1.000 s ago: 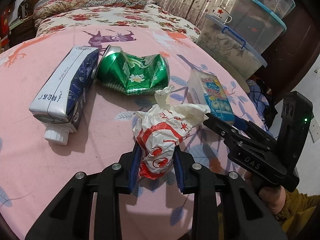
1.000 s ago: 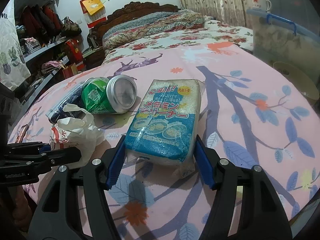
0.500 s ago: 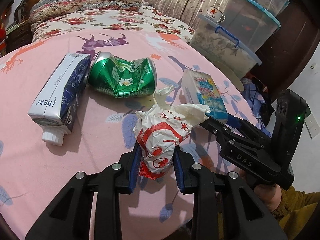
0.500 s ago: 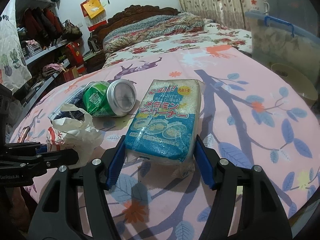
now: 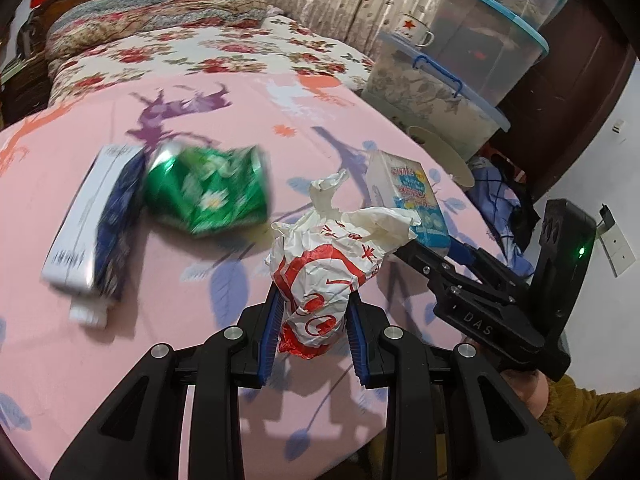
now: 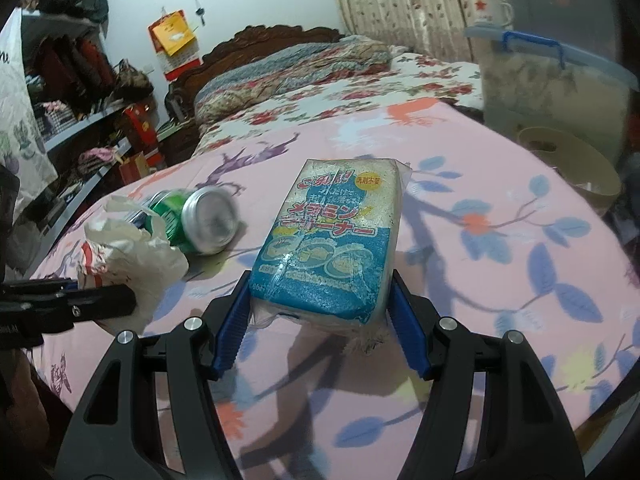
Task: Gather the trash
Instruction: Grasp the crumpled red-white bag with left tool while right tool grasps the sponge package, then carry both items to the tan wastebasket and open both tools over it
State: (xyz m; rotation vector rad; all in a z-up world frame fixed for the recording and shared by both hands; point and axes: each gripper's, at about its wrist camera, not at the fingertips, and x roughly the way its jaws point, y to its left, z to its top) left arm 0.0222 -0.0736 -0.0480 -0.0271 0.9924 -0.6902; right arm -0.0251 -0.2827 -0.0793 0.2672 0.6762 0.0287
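Showing only leftward: carton [image 5: 94, 228] beside crushed can [image 5: 208, 196].

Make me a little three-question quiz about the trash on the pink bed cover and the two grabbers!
1. True or false: the left gripper is shut on the crumpled white-and-red plastic bag.
2. What does the right gripper hold? A) the crushed green drink can B) the blue-and-white wrapped sponge pack C) the white-and-navy milk carton
3. Fill in: the can and the carton lie on the pink patterned ____.

Key: 1 true; 2 B; 3 bed cover.
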